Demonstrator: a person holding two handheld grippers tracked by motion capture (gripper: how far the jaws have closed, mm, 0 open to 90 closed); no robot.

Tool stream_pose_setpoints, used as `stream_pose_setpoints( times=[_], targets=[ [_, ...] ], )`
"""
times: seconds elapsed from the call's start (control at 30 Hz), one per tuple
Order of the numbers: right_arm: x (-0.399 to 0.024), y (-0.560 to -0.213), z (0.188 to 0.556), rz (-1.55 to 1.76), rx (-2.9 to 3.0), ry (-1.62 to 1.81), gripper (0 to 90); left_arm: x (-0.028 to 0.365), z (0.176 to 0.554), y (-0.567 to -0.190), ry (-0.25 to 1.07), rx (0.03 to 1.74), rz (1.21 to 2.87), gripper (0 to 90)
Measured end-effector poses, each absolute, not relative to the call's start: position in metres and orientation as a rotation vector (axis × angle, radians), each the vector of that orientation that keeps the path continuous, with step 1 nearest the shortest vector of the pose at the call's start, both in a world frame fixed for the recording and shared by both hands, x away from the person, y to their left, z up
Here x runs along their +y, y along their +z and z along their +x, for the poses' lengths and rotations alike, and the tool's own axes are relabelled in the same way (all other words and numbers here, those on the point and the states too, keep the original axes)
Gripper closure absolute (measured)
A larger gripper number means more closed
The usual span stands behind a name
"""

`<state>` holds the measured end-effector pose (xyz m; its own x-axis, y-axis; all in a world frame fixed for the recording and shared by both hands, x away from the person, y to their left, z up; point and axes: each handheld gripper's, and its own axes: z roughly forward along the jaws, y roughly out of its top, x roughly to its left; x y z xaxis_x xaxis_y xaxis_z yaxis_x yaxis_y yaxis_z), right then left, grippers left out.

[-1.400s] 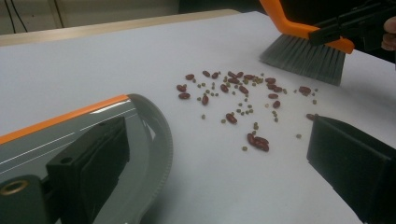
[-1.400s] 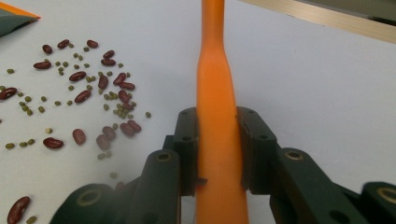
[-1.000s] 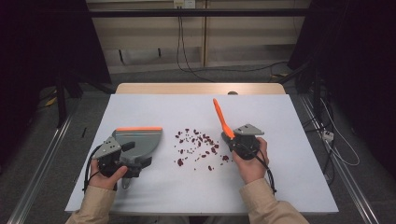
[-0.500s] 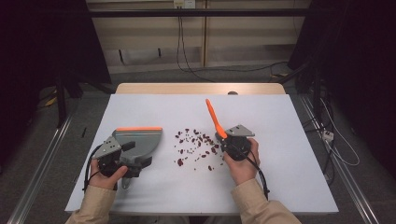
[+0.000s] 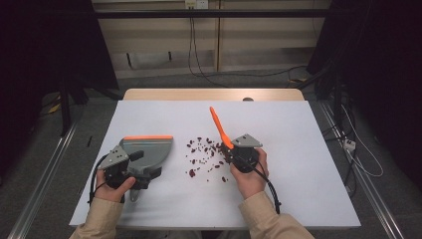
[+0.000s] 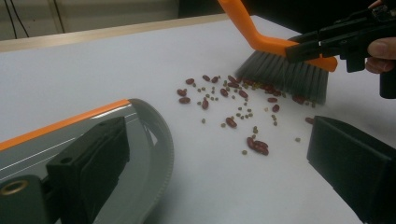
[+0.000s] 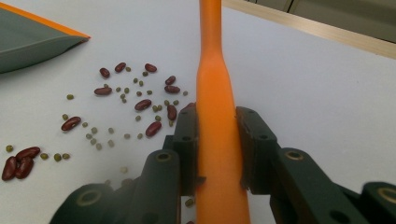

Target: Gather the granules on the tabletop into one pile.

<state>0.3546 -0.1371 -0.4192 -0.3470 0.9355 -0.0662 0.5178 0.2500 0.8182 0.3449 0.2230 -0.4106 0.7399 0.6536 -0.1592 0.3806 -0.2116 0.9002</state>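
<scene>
One brush (image 5: 219,130), one dustpan (image 5: 148,150), perhaps forty beans (image 5: 204,154)

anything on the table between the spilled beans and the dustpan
Nothing visible. Bare white table lies between the beans and the dustpan; the brush in the right gripper sits at the far side of them.

Dim room, one lit table.

White table (image 5: 308,149) with a pale wood edge (image 5: 214,94) at the far side, standing on a grey floor (image 5: 89,124). Beige wall panels (image 5: 259,45) behind, under a dark rail; black cables (image 5: 191,35) hang from a socket (image 5: 195,4) and trail across the floor. Black drapes (image 5: 40,50) on both sides. A metal floor rail (image 5: 45,184) runs along the left, another at right (image 5: 368,199). A white plug (image 5: 350,145) lies right of the table.
</scene>
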Motion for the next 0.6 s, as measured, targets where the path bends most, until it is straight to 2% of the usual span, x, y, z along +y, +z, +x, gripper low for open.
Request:
stream_pose_setpoints(
  times=[0.6],
  targets=[
    [-0.150,-0.414,0.369,1.327,2.077,0.976,71.3,0.222,0.345,-0.412,0.304,0.806,1.838,5.5]
  ],
)
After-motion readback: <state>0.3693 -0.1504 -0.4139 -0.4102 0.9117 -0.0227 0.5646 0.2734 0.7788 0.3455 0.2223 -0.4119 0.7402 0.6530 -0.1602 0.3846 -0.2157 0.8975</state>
